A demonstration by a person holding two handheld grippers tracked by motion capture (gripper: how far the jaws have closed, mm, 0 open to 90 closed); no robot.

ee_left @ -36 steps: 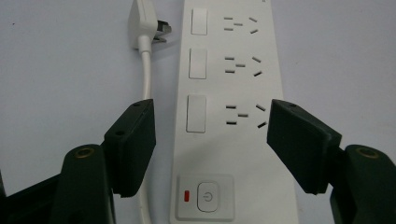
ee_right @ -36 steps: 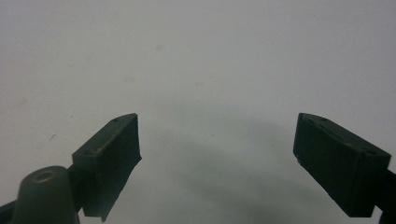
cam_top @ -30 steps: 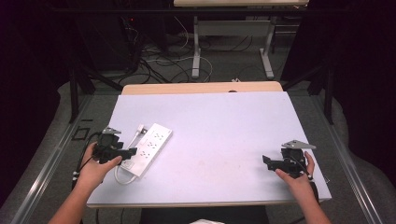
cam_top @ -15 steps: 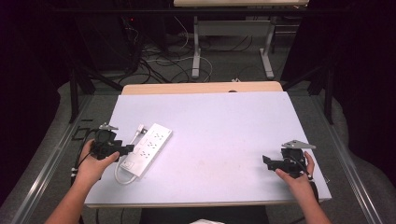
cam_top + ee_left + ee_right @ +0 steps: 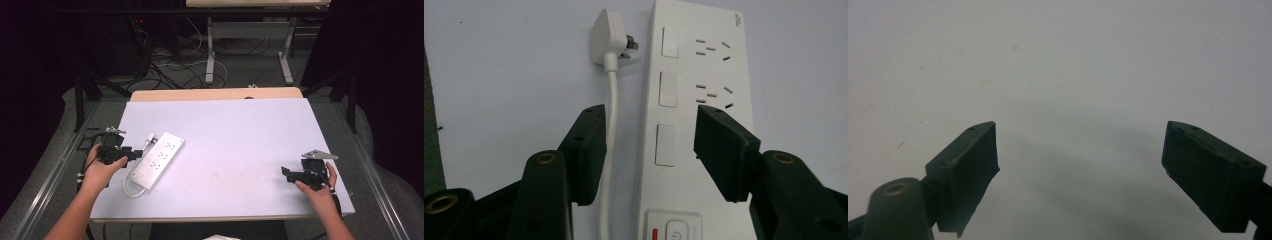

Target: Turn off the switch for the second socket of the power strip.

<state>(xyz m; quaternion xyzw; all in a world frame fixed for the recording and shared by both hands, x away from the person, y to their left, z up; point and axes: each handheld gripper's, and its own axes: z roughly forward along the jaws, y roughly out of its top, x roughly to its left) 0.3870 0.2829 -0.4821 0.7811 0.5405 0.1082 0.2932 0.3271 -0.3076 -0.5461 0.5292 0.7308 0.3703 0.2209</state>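
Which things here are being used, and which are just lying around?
Being used:
- white power strip
- its cord and plug
- left tool, jaws just been closing around strip and cord

Just around:
- right tool, open over bare table
- cables on the floor

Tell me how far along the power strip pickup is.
Done: the left tongs straddle the power strip and its cord. In hand: jaws just closing, pads not yet pressing. Left: the grip and lift; the strip lies on the table. Right tongs wait open.
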